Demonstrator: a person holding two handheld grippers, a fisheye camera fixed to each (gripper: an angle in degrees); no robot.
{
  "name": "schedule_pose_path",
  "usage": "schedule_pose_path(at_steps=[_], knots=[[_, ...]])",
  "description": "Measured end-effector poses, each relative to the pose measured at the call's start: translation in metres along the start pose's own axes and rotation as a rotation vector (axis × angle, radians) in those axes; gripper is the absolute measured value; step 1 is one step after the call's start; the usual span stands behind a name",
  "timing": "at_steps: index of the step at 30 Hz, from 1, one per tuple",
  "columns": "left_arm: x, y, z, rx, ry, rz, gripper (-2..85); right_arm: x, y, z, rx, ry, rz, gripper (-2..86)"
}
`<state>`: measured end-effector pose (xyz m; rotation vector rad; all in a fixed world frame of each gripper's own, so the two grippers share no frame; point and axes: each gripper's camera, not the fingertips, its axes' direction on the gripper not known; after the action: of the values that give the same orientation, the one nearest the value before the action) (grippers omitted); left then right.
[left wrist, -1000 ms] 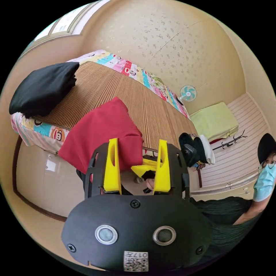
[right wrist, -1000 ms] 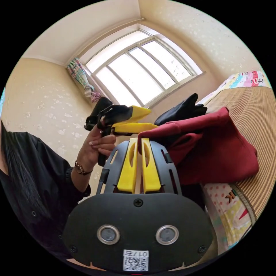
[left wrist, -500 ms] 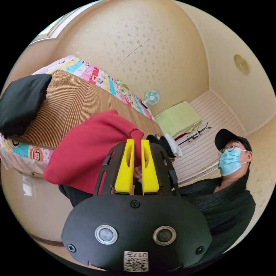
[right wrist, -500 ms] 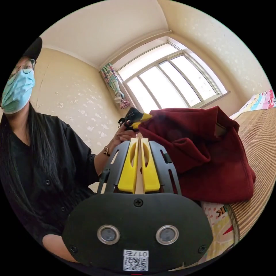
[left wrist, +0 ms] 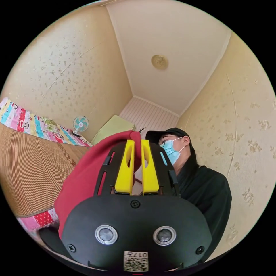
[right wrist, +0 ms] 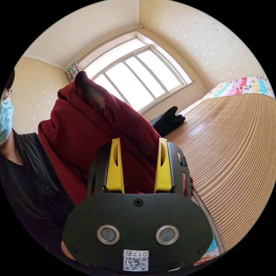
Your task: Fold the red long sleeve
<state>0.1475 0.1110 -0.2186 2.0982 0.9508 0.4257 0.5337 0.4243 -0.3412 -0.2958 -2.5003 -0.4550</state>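
The red long sleeve (left wrist: pixel 83 181) hangs bunched in the air above the bed's striped mat (left wrist: pixel 31 169). My left gripper (left wrist: pixel 137 142) is shut on a fold of it at its top edge, both yellow jaws pressing the cloth. In the right gripper view the red long sleeve (right wrist: pixel 86 135) hangs in a tall heap between me and the person. My right gripper (right wrist: pixel 139 141) stands open just in front of the cloth, jaws wide apart, with nothing pinched between them.
The striped mat (right wrist: pixel 230 149) covers the bed, with a patterned sheet (left wrist: pixel 20 118) along its edge. A folded black garment (right wrist: pixel 166 120) lies on the mat near the window (right wrist: pixel 135 77). A person in black (left wrist: pixel 207 189) stands close. A small fan (left wrist: pixel 80 124) stands by the wall.
My left gripper has lifted the red garment higher off the mat. My right gripper, shut before, has opened and let go of the cloth. Both cameras have swung.
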Motion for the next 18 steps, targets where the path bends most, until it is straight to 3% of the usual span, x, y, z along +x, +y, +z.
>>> schedule_pose_path(at_steps=[4, 6, 8, 12, 15, 18], knots=[[0.029, 0.000, 0.011, -0.020, 0.087, 0.038, 3.7, 0.026, 0.019, 0.026, 0.108, 0.074, 0.059, 15.8], [0.047, 0.001, 0.008, 0.005, 0.151, 0.076, 3.7, 0.033, 0.020, 0.054, 0.016, 0.086, 0.080, 12.7], [0.072, -0.003, 0.002, 0.020, 0.187, 0.108, 3.8, 0.029, 0.014, 0.076, -0.078, 0.100, 0.094, 3.9], [0.114, -0.009, -0.018, 0.046, 0.146, 0.147, 3.8, -0.033, -0.011, 0.011, 0.302, 0.168, -0.018, 2.5], [0.148, -0.010, -0.036, 0.079, 0.119, 0.182, 3.8, -0.080, -0.037, -0.023, 0.369, 0.189, -0.234, 4.2], [0.163, -0.014, -0.039, 0.102, 0.157, 0.191, 3.8, -0.086, -0.035, 0.001, 0.201, 0.027, -0.388, 18.9]])
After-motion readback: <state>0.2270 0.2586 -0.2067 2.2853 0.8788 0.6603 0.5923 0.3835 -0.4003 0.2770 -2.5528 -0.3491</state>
